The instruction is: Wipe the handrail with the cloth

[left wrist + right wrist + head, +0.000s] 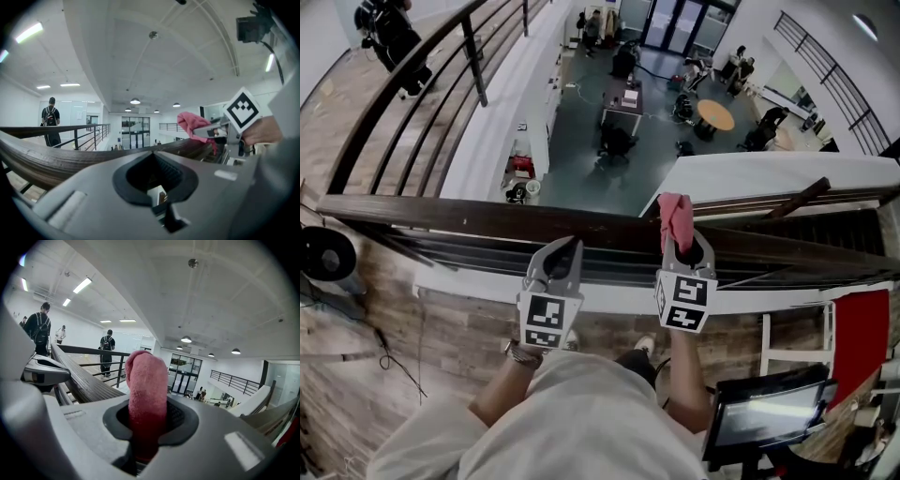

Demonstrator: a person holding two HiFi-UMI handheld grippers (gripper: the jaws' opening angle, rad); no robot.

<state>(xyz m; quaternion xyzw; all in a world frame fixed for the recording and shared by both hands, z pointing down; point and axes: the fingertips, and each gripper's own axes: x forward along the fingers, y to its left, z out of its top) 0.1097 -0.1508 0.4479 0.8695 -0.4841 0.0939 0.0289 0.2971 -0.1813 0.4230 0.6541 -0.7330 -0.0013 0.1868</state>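
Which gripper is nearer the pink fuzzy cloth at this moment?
Right. The right gripper is shut on the pink fuzzy cloth over the dark wooden handrail; the left gripper, shut and empty, sits apart to the cloth's left.

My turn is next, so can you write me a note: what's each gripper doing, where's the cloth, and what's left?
Left gripper: fingers together, empty, by the near edge of the dark wooden handrail.
Right gripper: shut on the pink cloth, which sticks out of the fingers over the handrail's top; whether it presses on the wood cannot be told.
Done: cloth gripped and at the handrail.
Left: rub the cloth along the handrail; no wiped stretch shows, so probably treat the whole length as undone.
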